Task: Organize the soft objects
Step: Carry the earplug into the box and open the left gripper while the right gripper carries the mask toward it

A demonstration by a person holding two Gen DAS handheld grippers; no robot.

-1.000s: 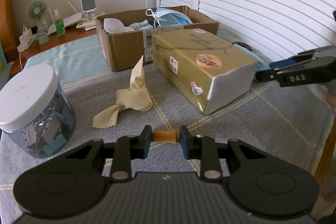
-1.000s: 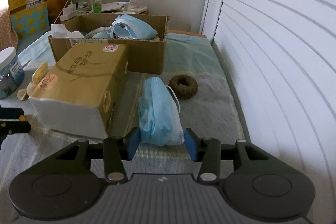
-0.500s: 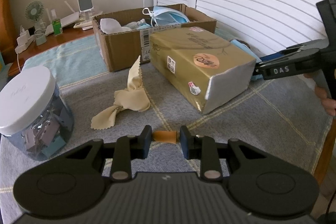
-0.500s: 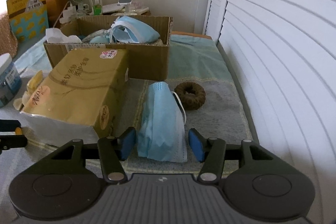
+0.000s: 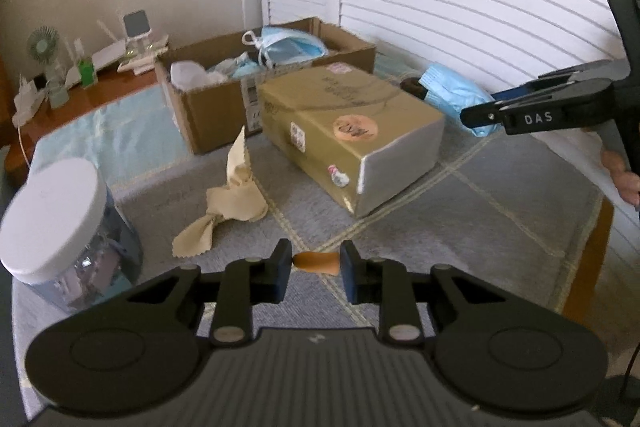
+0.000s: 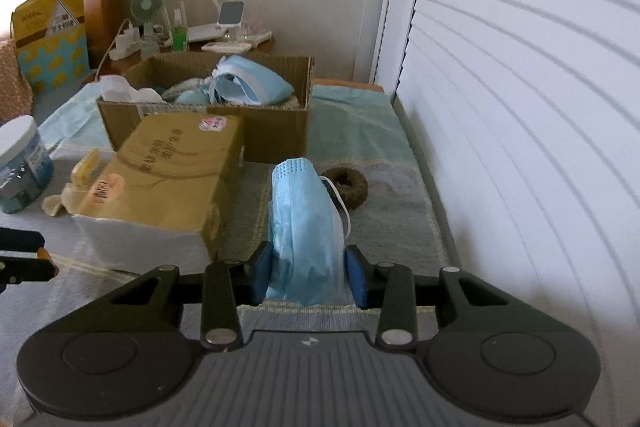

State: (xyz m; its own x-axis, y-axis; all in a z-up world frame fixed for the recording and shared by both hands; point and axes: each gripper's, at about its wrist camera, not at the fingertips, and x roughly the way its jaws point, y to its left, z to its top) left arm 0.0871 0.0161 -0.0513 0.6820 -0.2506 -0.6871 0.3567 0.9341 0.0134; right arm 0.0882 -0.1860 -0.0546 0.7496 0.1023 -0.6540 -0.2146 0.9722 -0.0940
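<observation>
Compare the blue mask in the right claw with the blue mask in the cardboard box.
The held blue mask is bunched lengthwise between the right claw pads, which have just been closing; the boxed blue mask rests loose atop the pile. The held one sits outside the cardboard box. Both are pale blue with white ear loops.

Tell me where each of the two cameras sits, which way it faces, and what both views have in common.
Left wrist: rides on the left gripper, facing across the table toward the shutters; a small orange piece sits between its pads; the right gripper and some fingers enter at the right edge.
Right wrist: rides on the right gripper, facing the back wall; its jaws have just been closing around the blue face mask; the left gripper's tip shows at far left.
Shared: gold tissue pack, cardboard box, white-lidded jar, cream cloth.
</observation>
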